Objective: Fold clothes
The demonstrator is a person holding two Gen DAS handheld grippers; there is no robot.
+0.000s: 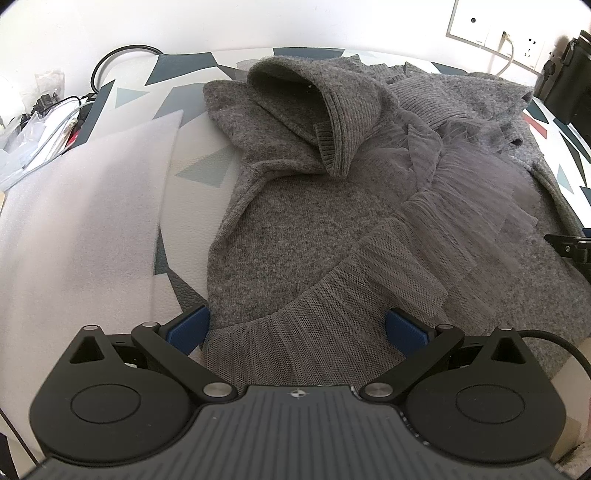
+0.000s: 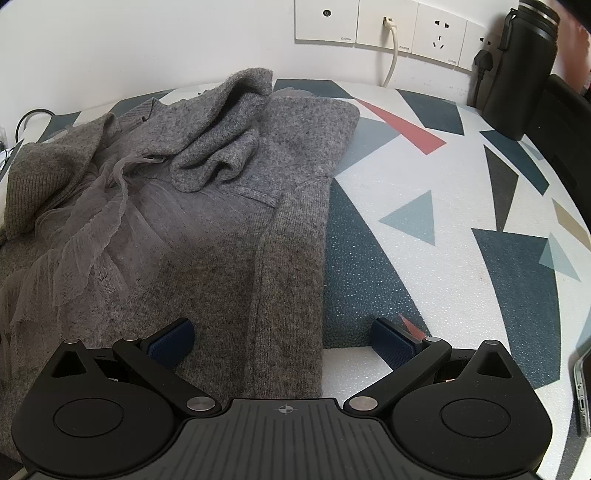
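Observation:
A grey knitted sweater (image 1: 295, 229) with a grey tulle ruffle (image 1: 424, 206) lies spread on the patterned table, its sleeve (image 1: 332, 110) folded over the body. My left gripper (image 1: 297, 328) is open, its blue pads on either side of the ruffled near hem. The sweater also shows in the right wrist view (image 2: 229, 229), with its tulle (image 2: 92, 229) at the left. My right gripper (image 2: 282, 345) is open and straddles the sweater's right side edge near the hem. Neither gripper holds anything.
The table (image 2: 461, 229) has a white cover with dark triangles. White foam sheets (image 1: 81, 229) lie left of the sweater. Cables and clutter (image 1: 48, 110) sit at the far left. Wall sockets (image 2: 399, 26), a black bottle (image 2: 524, 66) and a phone (image 2: 583, 391) are at the right.

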